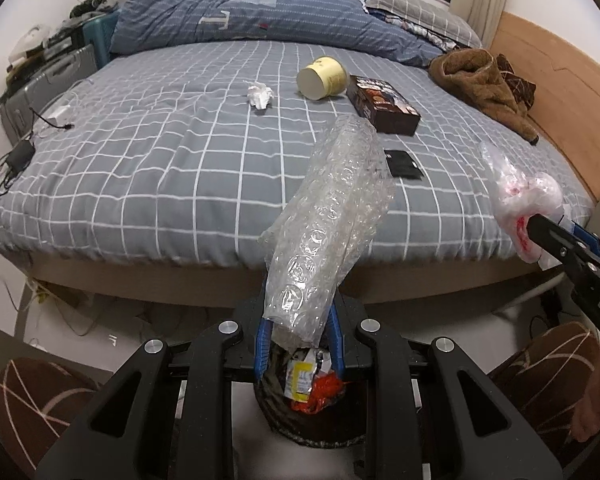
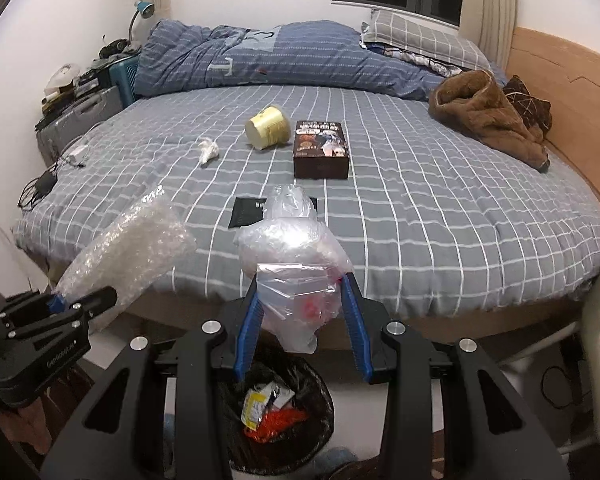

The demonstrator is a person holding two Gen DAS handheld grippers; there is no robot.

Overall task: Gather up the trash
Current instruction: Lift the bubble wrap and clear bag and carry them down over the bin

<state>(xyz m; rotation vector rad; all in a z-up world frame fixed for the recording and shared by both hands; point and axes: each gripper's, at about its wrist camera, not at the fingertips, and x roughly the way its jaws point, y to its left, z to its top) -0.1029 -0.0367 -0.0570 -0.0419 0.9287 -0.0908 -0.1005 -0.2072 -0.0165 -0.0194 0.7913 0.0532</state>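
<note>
Left wrist view: the left gripper (image 1: 298, 320) has its fingers pinched tight on a roll of bubble wrap (image 1: 328, 216), which sticks up and forward above the bin (image 1: 304, 408) on the floor below. The bin has a black liner and holds yellow and red wrappers. On the bed (image 1: 180, 168) lie a crumpled tissue (image 1: 260, 95), a tipped yellow cup (image 1: 323, 77), a brown box (image 1: 382, 105) and a black packet (image 1: 403, 164).

Right wrist view: the right gripper (image 2: 300, 300) grips a clear plastic bag (image 2: 292, 264) between partly spread fingers, held above the same bin (image 2: 278, 408), just beside the bed edge
</note>
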